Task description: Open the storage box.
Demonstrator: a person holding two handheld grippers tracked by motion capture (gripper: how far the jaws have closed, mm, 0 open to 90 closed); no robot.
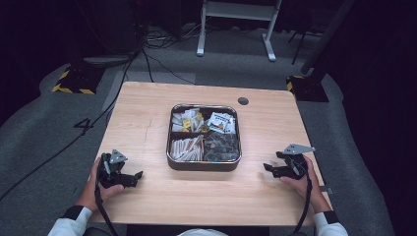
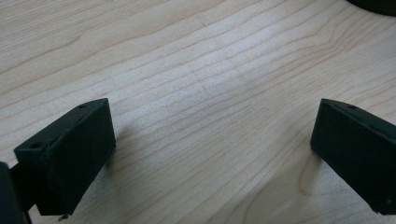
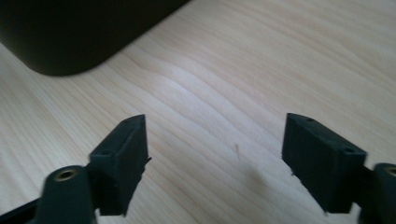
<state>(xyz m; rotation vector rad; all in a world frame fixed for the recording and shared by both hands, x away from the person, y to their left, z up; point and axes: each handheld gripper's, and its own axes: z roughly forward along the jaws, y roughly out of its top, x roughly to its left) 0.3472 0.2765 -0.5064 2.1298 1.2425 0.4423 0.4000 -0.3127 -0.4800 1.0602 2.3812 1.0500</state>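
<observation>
A person rests both forearms at the near edge of a pale wooden table [image 1: 147, 118], holding a black two-jaw gripper in each hand. The left gripper [image 1: 133, 176] sits near the table's near-left corner, its jaws spread wide with only bare wood grain between them in the left gripper view [image 2: 212, 154]. The right gripper [image 1: 269, 169] sits opposite, near the right edge, also wide open and holding nothing, as the right gripper view [image 3: 215, 163] confirms. Between them, at the middle of the table and well apart from both tools, stands a square metal tray with rounded corners [image 1: 202, 166], divided into four compartments: white and yellow sachets [image 1: 186, 120] at far left, printed white packets [image 1: 220, 122] at far right, long paper sticks [image 1: 188, 147] at near left, and small dark capsules [image 1: 222, 146] at near right. The work in hand looks like a first reach toward the tray. To do it well, the chosen gripper should likely rise clear of the rim before crossing it, then come down over one compartment with the jaws lined up across a single item. The sticks lie packed side by side, so a slow, narrow closing would help avoid dragging neighbours out.
</observation>
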